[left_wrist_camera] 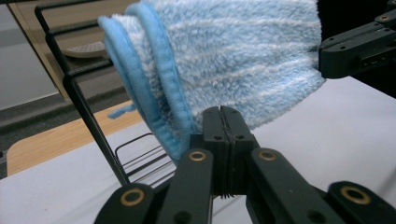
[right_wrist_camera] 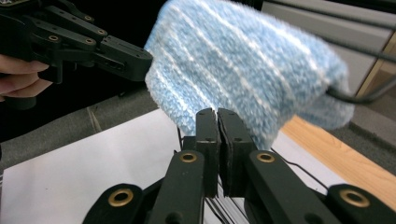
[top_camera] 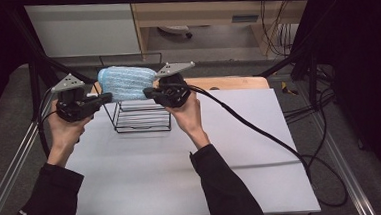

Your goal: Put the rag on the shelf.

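A fluffy light-blue towel (top_camera: 126, 82) with thin white stripes hangs folded over the top of a black wire rack (top_camera: 141, 118) at the back of the white table. My left gripper (top_camera: 108, 97) comes in from the left, its tip at the towel's lower left edge. My right gripper (top_camera: 146, 93) meets the lower right edge. In the left gripper view the jaws (left_wrist_camera: 220, 116) stand pressed flat together just under the towel (left_wrist_camera: 229, 60). In the right gripper view the jaws (right_wrist_camera: 217, 119) are together at the hem of the towel (right_wrist_camera: 247, 70). No cloth shows between the pads.
The white table top (top_camera: 181, 158) spreads in front of the rack. A wooden board (top_camera: 227, 82) lies behind it. A thick black cable (top_camera: 260, 133) trails from the right gripper across the table to the right. Metal frame rails run along both sides.
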A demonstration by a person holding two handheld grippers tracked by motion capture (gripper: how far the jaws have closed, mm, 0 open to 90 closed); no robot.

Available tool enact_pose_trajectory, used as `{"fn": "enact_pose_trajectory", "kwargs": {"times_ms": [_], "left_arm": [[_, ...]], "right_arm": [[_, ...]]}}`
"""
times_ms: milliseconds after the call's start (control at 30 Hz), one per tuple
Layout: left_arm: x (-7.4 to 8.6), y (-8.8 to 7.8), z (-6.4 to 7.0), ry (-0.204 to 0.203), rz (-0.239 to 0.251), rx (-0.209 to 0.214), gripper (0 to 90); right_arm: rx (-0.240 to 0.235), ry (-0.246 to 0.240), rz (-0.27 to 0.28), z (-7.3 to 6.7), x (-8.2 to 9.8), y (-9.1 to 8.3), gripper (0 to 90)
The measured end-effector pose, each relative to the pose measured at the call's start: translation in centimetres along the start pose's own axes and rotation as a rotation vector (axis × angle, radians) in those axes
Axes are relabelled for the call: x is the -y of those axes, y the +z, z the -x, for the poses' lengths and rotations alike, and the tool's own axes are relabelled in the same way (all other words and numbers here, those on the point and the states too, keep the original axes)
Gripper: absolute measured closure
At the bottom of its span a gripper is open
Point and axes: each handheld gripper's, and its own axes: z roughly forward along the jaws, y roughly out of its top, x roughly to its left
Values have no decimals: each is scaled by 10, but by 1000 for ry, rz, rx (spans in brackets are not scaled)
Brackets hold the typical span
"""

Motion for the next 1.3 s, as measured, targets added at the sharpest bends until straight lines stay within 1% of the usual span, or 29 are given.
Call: {"fn": "enact_pose_trajectory", "kwargs": {"times_ms": [133, 367, 500, 667, 800, 900, 1000, 1100, 1200, 1300], "left_arm": [[5, 8, -2, -13, -4, -6, 890], [8, 23, -6, -45, 22, -32, 890], [9, 25, -6, -59, 35, -31, 890], [7, 14, -2, -53, 55, -19, 879], [2, 3, 1, -45, 77, -13, 852], [-3, -4, 4, -38, 87, -8, 810], [-7, -9, 7, -30, 90, -7, 766], [-10, -12, 8, -31, 89, 0, 712], [-12, -13, 9, -32, 91, -2, 635], [-12, -14, 9, -28, 89, -7, 574]], "right_arm": [[13, 14, -1, 4, 8, 5, 892], [42, 31, 10, 13, 20, 14, 893], [49, 27, 19, 15, 22, 16, 881], [39, -5, 39, 10, 21, 9, 827], [21, -10, 68, 5, 17, 1, 769], [17, -16, 83, 4, 13, -4, 719], [5, -2, 104, 4, 10, -9, 687], [11, -1, 111, 5, 7, -14, 651], [9, 0, 116, 5, 6, -18, 615], [6, 6, 125, 4, 4, -22, 538]]}}
